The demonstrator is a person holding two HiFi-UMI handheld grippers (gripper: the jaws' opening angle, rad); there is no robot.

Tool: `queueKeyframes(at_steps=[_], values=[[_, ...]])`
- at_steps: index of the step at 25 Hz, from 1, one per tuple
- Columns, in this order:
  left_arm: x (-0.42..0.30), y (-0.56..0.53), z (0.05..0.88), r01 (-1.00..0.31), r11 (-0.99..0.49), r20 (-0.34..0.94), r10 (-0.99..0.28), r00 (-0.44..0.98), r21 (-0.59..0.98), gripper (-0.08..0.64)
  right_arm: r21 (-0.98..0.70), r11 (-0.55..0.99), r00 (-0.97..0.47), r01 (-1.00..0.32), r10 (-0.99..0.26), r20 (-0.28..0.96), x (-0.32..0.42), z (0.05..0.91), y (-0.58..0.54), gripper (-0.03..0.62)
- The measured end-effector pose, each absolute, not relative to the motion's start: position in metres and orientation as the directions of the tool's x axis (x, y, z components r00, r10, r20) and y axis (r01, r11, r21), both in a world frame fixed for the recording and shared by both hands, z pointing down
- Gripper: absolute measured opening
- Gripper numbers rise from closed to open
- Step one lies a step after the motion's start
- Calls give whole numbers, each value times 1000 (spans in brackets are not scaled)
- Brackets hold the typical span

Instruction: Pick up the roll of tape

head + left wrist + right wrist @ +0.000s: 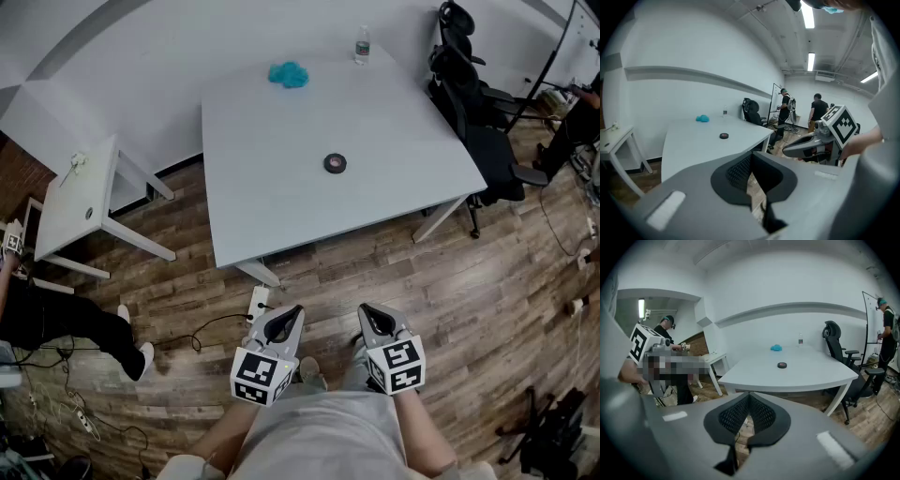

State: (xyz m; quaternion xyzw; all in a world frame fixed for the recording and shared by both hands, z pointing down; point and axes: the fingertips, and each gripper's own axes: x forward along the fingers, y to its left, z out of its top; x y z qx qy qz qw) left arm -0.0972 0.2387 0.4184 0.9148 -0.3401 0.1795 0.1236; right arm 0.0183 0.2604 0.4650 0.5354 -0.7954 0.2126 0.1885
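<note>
The roll of tape (pixel 335 163), small and black, lies flat near the middle of the white table (pixel 262 187). It also shows in the left gripper view as the tape roll (pixel 723 136) and in the right gripper view as the tape roll (pixel 782 365). My left gripper (pixel 292 313) and right gripper (pixel 367 311) hang side by side over the wooden floor, well short of the table's near edge. Both point toward the table. The left gripper (pixel 750 155) has its jaws together with nothing in them. The right gripper (pixel 749 394) is shut and empty too.
A blue crumpled object (pixel 289 74) and a water bottle (pixel 362 45) sit at the table's far side. Black office chairs (pixel 469 103) stand to the right, a small white side table (pixel 80 202) to the left. A power strip (pixel 258 302) and cables lie on the floor. People stand beyond the table (pixel 818 110).
</note>
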Motion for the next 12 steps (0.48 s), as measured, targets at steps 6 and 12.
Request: queueKeyframes(at_steps=[6,12], values=[[-112,286,408,-649,-752,399,-563,724,115,18,-134,355,-368,-925,-755,542,-18,454,315,5],[-104,305,400,-653,-748,386,-571,725,120,18,-112,355,-355,-928,-758,547,0,448,335,5]])
